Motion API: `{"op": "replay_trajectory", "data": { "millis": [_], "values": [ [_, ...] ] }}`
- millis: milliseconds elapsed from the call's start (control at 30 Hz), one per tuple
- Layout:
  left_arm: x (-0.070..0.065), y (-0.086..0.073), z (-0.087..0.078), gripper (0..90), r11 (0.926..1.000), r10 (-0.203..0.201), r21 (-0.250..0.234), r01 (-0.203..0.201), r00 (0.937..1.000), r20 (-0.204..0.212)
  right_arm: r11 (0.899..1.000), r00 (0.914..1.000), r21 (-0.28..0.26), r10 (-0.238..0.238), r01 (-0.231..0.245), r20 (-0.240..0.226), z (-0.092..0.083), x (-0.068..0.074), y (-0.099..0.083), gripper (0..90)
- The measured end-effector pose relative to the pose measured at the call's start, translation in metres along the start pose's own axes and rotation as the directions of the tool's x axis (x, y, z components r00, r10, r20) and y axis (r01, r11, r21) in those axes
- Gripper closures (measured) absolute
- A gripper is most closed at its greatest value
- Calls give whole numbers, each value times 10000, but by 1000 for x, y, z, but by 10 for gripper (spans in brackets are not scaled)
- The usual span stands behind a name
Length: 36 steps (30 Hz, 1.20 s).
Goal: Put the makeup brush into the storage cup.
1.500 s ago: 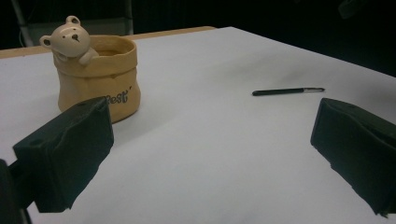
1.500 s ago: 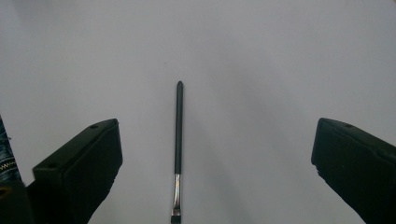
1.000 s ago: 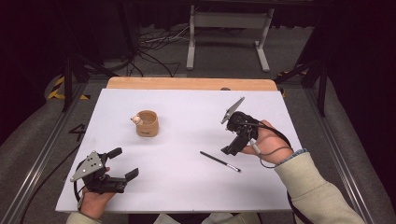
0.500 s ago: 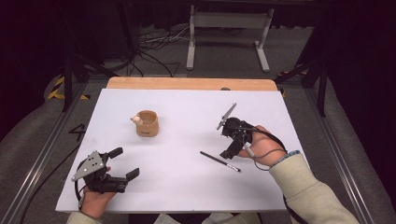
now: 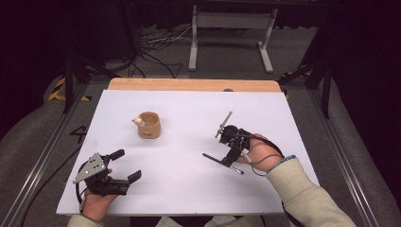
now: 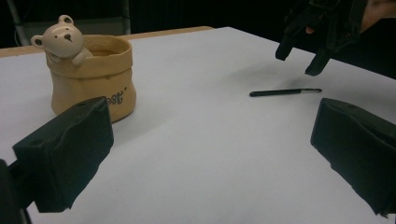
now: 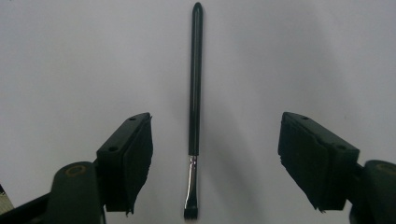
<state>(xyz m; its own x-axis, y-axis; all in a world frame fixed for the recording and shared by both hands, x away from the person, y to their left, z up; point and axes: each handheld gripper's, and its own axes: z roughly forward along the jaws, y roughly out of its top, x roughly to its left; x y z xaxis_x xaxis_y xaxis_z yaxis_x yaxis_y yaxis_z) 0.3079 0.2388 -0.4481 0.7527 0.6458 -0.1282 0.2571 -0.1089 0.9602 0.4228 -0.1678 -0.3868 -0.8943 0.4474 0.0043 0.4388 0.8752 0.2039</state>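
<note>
At the lower left of the high view, the left gripper rests on the desk in the person's left hand, its fingers spread wide with nothing between them. Above it and slightly to the right, a tan ceramic pot with a small bear figure on its rim stands upright; in the left gripper view the same pot sits at the upper left, apparently empty, though its inside is largely hidden.

To the right of centre lies the thin black brush, flat on the white surface and well apart from the pot. The right gripper hangs directly over it, pointing down. In the right gripper view the brush runs up the middle of the frame, handle toward the top and metal ferrule at the bottom, with one finger on either side; the fingers have just been closing but stand clear of the brush, so nothing is gripped yet.

Judged from this, the work is at its start: the approach to the brush is nearly complete, while the grasp, the lift and any carry, probably toward the pot, are left.

The desk is a white sheet over a wooden board whose edge shows at the far side. Beyond it lie grey floor, loose cables, a pale metal stand and dark curtains.
</note>
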Motion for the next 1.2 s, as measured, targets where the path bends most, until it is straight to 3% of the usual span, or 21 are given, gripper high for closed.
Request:
{"op": "replay_trajectory", "data": {
  "millis": [467, 700, 867, 1000, 1133, 1200],
  "values": [
    [0, 0, 1, 1, 10000, 8, 26, -8, 10000, -10, 9972, 9998, 748, 107, -93, -183, 21, 4, 0, 422],
    [1, 0, 0, 0, 10000, 70, -10, -71, 9998, -183, 9917, 9999, 1274, 154, -144, -73, 31, 8, 2, 591],
    [-1, 0, 1, 0, 9999, 104, 26, -104, 9997, -203, 9875, 9997, 1575, -118, 84, 209, 34, 14, 5, 715],
    [0, 0, 0, 1, 9999, -123, -74, 122, 9998, -152, 9851, 9994, 1707, -235, 191, 237, 34, 18, 6, 797],
    [1, 0, 1, 2, 9997, -246, -95, 245, 9996, -101, 9835, 9994, 1797, -262, 220, 211, 35, 19, 7, 828],
    [0, 0, 2, 3, 10000, -5, 61, 5, 9999, -120, 9849, 9998, 1728, -154, 130, 125, 35, 18, 6, 835]
  ]
}}
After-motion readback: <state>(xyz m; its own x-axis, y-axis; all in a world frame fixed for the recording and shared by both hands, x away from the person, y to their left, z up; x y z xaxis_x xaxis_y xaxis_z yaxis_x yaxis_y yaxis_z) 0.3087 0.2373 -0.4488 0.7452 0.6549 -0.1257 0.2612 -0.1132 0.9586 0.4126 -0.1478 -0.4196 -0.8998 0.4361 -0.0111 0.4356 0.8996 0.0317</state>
